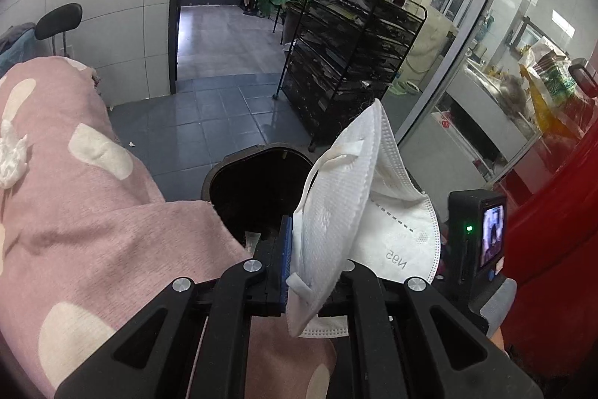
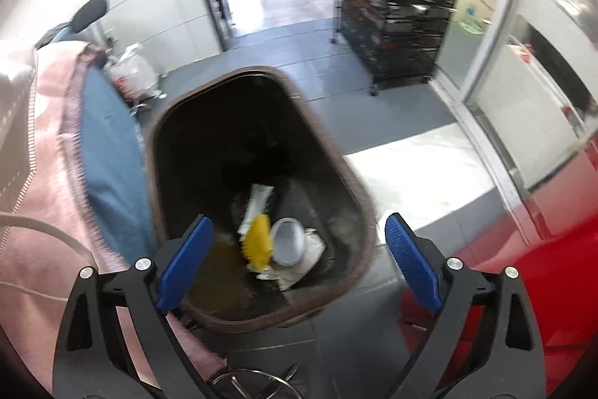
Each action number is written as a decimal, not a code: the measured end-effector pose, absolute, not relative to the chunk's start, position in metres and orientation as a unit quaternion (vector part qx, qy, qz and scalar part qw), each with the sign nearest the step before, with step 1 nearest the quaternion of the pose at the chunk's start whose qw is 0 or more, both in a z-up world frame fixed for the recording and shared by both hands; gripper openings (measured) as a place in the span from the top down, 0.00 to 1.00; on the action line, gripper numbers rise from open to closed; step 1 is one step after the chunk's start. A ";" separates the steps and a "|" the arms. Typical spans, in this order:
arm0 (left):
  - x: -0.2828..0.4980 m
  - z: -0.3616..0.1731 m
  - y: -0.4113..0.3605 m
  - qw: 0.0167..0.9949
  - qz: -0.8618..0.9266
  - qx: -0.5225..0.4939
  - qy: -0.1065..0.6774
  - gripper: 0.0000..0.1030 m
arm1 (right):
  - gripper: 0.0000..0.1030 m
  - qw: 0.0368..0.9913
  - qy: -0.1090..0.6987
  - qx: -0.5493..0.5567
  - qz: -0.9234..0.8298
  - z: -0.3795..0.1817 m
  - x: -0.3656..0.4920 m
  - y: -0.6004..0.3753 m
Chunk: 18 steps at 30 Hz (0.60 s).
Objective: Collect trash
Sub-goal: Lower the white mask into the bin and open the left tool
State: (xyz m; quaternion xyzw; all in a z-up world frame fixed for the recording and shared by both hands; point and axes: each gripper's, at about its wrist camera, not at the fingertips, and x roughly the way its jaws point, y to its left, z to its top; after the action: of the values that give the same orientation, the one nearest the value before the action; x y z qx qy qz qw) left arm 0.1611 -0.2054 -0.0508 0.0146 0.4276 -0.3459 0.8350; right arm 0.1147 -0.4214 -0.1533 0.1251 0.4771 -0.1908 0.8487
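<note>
**Mask pinched on the left, right fingers spread over the bin**

Left wrist view: the left gripper has its fingers pressed together on a white face mask, which stands up from the pinch and fans out to the right, folded, with its ear loop on the near side. Just beyond the mask is the dark open mouth of a brown trash bin on the grey tiled floor. A pink blanket with white spots fills the left side, and a crumpled white tissue lies on it at the far left. A black wire rack stands farther off, right of the bin. A small camera with a lit screen sits at the near right.

Right wrist view: the right gripper hangs over the bin, its blue fingers spread wide with nothing between them. Down in the bin lie a yellow brush, a white cup and crumpled paper.
</note>
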 end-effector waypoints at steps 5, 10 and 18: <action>0.167 -0.058 -0.222 0.830 -0.347 0.031 0.436 0.92 | 0.11 0.836 0.474 0.142 -0.237 -0.155 0.107 -0.445; 0.169 -0.064 -0.238 0.818 -0.355 0.043 0.450 0.89 | 0.10 0.842 0.438 0.171 -0.266 -0.143 0.092 -0.464; 0.165 -0.056 -0.238 0.827 -0.363 0.035 0.427 0.17 | 0.09 0.853 0.403 0.204 -0.260 -0.130 0.084 -0.472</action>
State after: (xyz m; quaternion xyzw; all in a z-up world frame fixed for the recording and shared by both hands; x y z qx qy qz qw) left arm 0.1647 -0.2380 -0.0561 0.0348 0.4274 -0.3631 0.8272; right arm 0.0843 -0.4721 -0.1299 0.2041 0.4033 -0.2604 0.8531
